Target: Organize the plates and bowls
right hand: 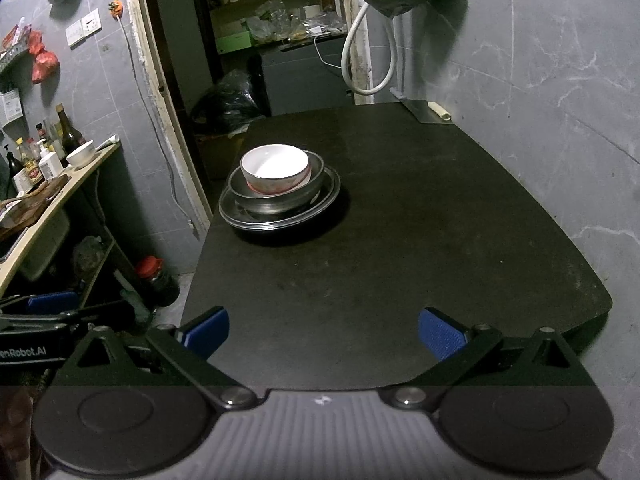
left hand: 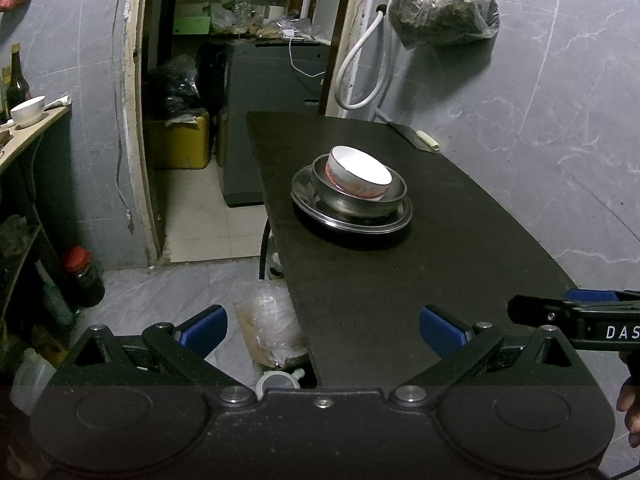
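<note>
Grippers, left gripper and right gripper, gape wide, empty.

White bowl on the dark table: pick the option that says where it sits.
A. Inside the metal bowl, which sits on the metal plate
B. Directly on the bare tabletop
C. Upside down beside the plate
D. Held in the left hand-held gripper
A: the white bowl rests, a little tilted, inside the metal bowl, which stands on the metal plate; both hand-held grippers are open and well short of the stack.
</note>
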`<state>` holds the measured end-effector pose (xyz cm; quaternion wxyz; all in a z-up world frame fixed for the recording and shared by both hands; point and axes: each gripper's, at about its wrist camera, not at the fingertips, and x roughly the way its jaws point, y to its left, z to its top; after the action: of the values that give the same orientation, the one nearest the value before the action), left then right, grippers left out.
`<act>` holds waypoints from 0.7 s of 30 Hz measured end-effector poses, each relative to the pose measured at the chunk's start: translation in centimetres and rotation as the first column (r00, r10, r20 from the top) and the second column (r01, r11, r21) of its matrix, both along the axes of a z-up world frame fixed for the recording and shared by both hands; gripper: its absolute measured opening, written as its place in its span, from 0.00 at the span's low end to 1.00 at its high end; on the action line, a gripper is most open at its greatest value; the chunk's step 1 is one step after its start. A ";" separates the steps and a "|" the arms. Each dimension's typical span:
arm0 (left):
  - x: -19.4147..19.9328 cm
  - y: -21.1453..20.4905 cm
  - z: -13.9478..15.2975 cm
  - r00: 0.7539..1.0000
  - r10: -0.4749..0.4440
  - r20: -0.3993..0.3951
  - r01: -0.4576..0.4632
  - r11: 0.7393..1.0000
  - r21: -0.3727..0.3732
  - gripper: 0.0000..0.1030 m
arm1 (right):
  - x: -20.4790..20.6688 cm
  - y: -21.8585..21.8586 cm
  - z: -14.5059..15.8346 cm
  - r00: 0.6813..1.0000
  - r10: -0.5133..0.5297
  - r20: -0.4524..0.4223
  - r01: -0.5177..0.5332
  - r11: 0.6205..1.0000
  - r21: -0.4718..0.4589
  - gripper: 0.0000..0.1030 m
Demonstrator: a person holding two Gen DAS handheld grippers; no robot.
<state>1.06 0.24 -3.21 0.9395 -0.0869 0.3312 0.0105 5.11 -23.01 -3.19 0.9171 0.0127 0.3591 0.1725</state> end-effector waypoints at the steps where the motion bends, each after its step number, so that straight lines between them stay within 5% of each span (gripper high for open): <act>1: 0.1 0.0 0.0 1.000 0.001 0.001 -0.001 1.000 0.001 0.99 | 0.0 0.0 0.0 1.000 0.000 0.000 0.000 1.000 0.000 1.00; 21: -0.1 -0.3 0.4 1.000 0.013 0.012 -0.013 0.999 0.037 0.99 | 0.2 -0.6 -0.3 1.000 -0.016 -0.001 0.016 1.000 0.010 1.00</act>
<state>1.00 -0.10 -2.80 0.9428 -0.0715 0.3248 0.0224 5.32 -23.57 -3.45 0.9183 0.0201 0.3584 0.1668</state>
